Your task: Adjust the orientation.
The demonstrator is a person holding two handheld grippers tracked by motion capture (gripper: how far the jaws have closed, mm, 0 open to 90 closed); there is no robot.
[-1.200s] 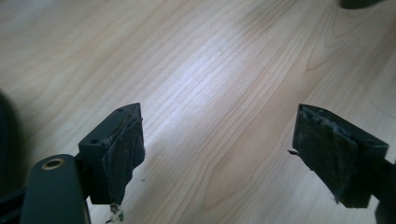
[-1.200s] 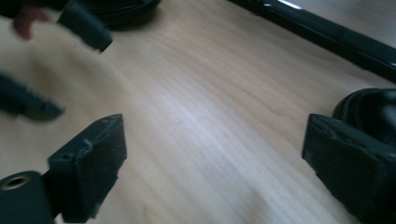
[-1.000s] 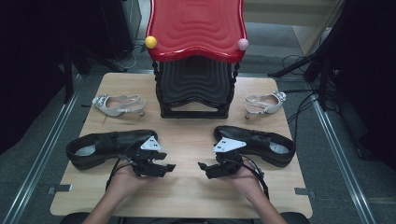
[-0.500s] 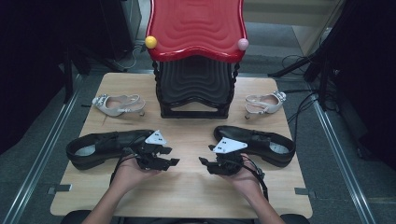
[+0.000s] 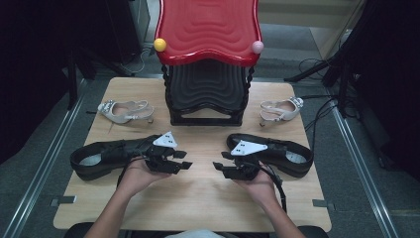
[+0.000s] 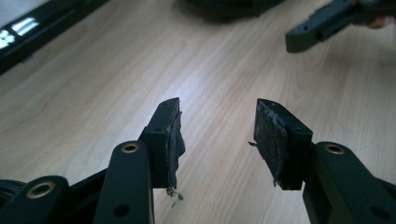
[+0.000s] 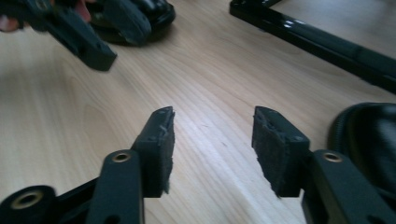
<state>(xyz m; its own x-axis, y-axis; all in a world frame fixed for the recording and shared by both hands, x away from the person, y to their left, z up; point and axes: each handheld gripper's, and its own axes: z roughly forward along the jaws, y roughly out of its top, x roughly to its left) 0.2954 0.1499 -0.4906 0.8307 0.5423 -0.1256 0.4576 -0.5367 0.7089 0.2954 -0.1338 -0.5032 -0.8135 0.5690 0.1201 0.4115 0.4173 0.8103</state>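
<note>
- Shoes sit four to the light wooden tabletop (image 5: 198,198): a black leather lace-up shoe (image 5: 106,157) at 9 o'clock, its mate, a second black leather shoe (image 5: 282,153), at 3 o'clock, a pale silver slingback heeled shoe (image 5: 126,111) at 10 o'clock and a matching silver heeled shoe (image 5: 281,110) at 2 o'clock.
- A black two-tier shoe rack with a glossy red wavy top (image 5: 208,25) stands at 12 o'clock; a yellow ball (image 5: 159,44) and a pink ball (image 5: 257,47) cap its front corners.
- My left gripper (image 5: 184,159) lies low at the middle of the table, just beside the left black shoe, jaws parted wide around bare wood, gripping nothing.
- My right gripper (image 5: 218,166) faces it from 3 o'clock, just beside the other black shoe, jaws likewise spread wide and empty.
- The worn black pads (image 6: 175,140) look frayed at their edges.
- The rack's red top hides the far middle of the table, and its lower shelves are too dark to read.
- In the right gripper view the black shoe is cut off at the frame's right edge.
- Open wood lies between the two grippers and along the near edge at 6 o'clock.
</note>
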